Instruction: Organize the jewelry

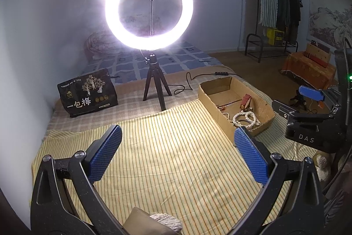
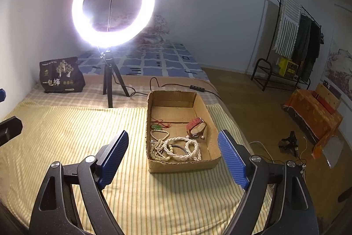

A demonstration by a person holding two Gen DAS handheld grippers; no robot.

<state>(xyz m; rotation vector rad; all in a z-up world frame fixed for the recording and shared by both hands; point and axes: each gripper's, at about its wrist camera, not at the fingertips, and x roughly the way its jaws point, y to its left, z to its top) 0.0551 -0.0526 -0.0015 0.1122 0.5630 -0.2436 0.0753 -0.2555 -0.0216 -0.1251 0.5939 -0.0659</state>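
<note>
1. Both of my tools are empty right now. The left gripper (image 1: 178,153) is spread wide above the striped cloth (image 1: 165,160), and the right gripper (image 2: 173,158) is just as wide, facing the cardboard box (image 2: 211,124).
2. The jewelry all sits in that box: pearl strands (image 2: 182,148) heaped at the near end, a green pendant on a red cord (image 2: 158,126) along the left wall, and a red watch (image 2: 196,126) toward the right wall.
3. By my reading, the gathering looks done: I can spot nothing loose on the cloth. The pearls look tangled, so sorting inside the box may be what's left.
4. Edges: the box walls are low but ragged at the near rim, and the box sits close to the bed's right edge, with floor beyond it.
5. Room to move: lots of open cloth to the left of the box and in front of it. The ring light (image 2: 113,3) on its tripod and its cable (image 2: 176,86) lie just behind the box, so I'd keep reaches short at the back.
</note>
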